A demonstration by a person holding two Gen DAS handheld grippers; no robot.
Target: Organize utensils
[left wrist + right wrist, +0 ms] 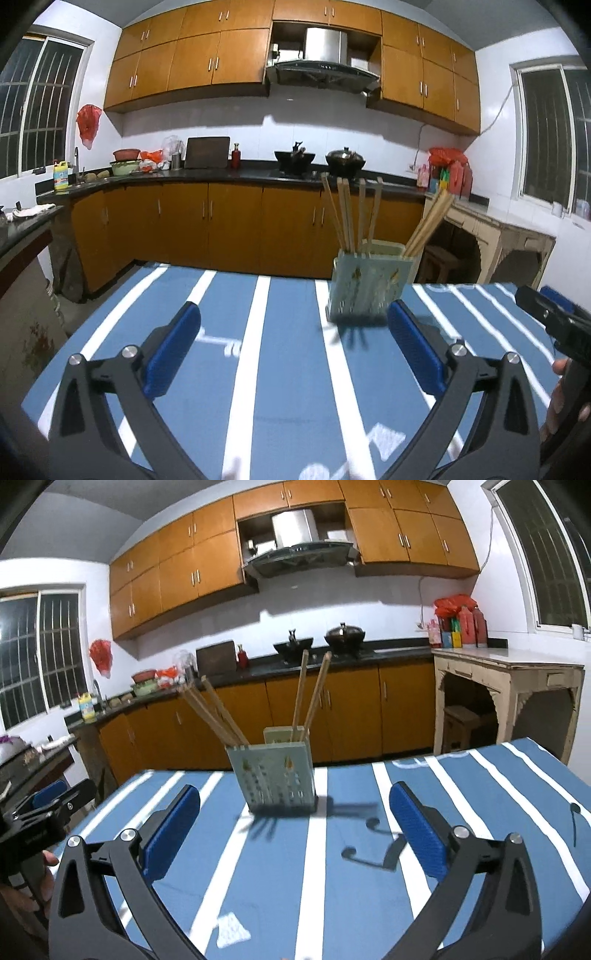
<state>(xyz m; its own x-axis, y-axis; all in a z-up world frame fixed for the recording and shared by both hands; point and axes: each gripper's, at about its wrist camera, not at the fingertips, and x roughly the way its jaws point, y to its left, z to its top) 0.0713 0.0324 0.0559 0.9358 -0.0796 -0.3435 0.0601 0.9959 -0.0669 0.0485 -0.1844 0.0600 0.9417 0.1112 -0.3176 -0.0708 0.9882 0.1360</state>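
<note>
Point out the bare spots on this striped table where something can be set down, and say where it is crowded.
The striped tablecloth lies bare on both sides of the chopstick holder, and in the strip between it and the open left gripper and open right gripper. The only crowding is at the holder, where the chopsticks fan outward overhead.

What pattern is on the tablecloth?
Blue with white stripes: the tablecloth shows best in the right wrist view.

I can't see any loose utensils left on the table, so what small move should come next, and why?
Probably pull both hands back and stop. The chopsticks all stand in the chopstick holder, the striped tablecloth shows nothing loose, and the left gripper and right gripper are open and empty.
</note>
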